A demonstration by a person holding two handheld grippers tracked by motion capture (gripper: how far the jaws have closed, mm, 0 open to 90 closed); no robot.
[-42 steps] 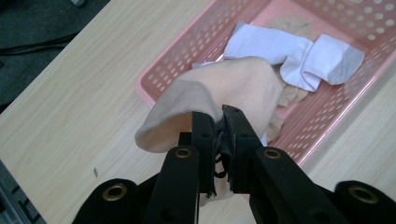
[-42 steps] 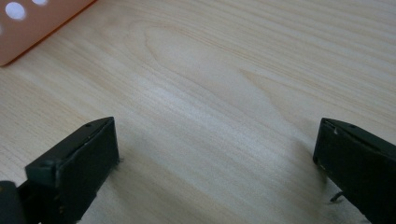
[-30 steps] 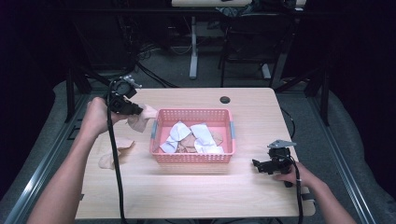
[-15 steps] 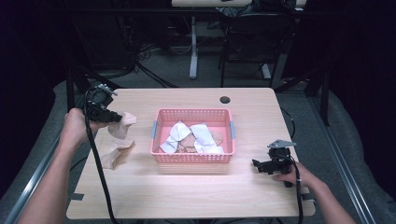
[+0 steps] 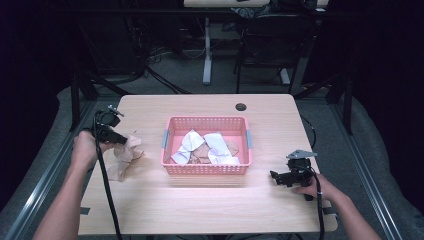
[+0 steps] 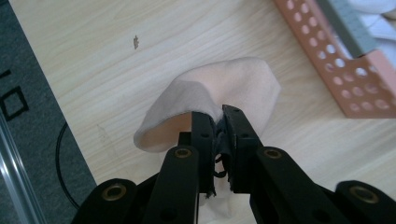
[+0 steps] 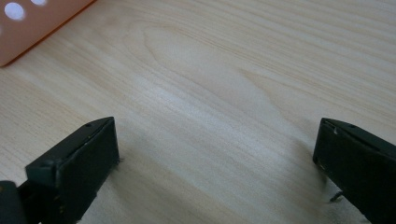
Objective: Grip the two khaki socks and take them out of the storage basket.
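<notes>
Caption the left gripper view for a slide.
Left gripper shut on a beige sock above the wooden table, pink basket at upper right.

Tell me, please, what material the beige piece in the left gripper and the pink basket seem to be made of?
Beige piece: apparently thin, soft matte fabric; it folds and drapes limply from the left gripper.
Pink basket: probably moulded plastic, smooth finish; its stiff walls carry even rows of round holes.

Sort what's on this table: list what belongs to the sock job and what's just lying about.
In the job:
- left gripper, shut on beige sock
- pink basket of socks
- beige pile beside it

Lying about:
- right gripper, open, idle
- black grommet
</notes>
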